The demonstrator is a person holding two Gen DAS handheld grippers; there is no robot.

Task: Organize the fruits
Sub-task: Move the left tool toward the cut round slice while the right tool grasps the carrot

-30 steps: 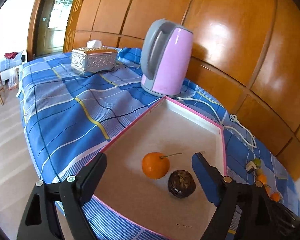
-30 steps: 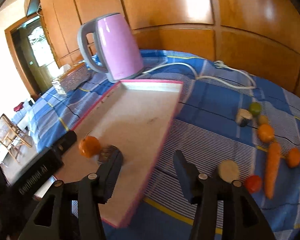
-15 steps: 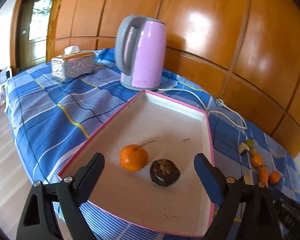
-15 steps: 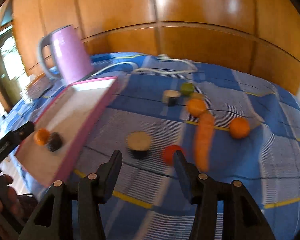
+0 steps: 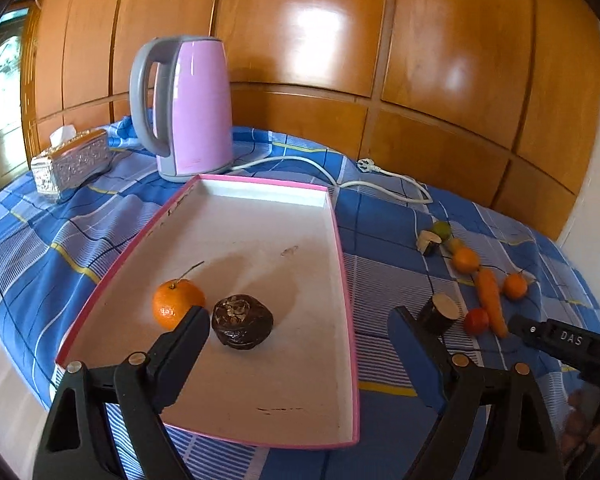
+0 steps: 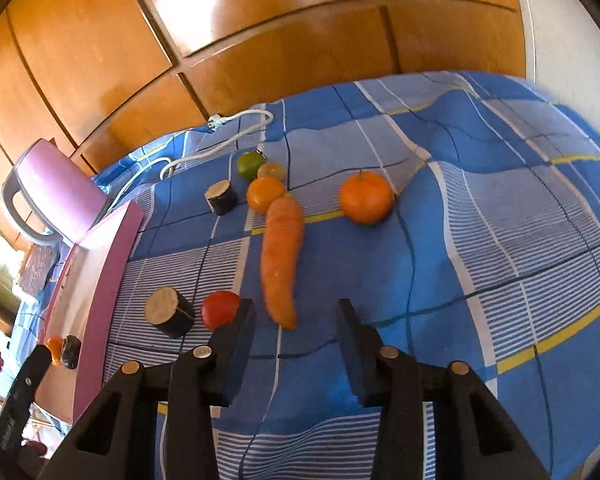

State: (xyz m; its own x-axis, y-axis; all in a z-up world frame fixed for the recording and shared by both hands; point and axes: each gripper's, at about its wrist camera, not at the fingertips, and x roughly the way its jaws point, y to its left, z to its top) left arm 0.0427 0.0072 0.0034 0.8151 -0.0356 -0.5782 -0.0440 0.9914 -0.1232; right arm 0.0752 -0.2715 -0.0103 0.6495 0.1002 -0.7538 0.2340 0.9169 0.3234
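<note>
The cloth (image 6: 500,240) is blue with white stripes and thin yellow lines. The tray (image 5: 342,240) is white with a pink rim. The kettle (image 5: 198,108) is light purple (its handle is grey). The carrot (image 6: 280,256) is orange, the tomato (image 6: 220,309) red.

White letters "DAS" stand on the right hand-held gripper (image 5: 572,344) body, seen from the left wrist.
</note>
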